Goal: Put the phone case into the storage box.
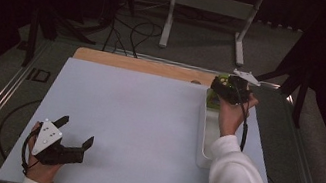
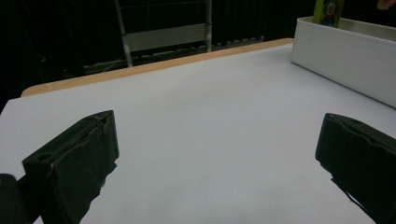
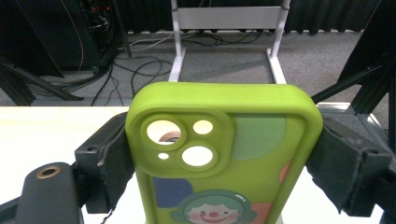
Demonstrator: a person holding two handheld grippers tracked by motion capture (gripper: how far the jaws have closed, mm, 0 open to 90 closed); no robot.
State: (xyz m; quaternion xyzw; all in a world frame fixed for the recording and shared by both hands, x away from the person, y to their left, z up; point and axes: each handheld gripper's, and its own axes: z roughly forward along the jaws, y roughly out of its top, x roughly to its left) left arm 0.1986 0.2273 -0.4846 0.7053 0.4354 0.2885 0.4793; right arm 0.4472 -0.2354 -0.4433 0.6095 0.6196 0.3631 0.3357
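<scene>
The right gripper [image 3: 224, 158] is clamping the lime-green rubbery phone case [image 3: 224, 154] by its long edges (keep squeezing evenly), while the left gripper [image 1: 76, 133] is resting wide open, empty, on the white table [image 1: 144, 129].

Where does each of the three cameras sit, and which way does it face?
High view: above the person's side, looking forward and down on the table; both forearms show.
Left gripper view: rides the left gripper, open, low over the table, facing the white bin.
Right gripper view: rides the right gripper, clamping the green phone case.
Shared: high and left views show the bin.
</scene>
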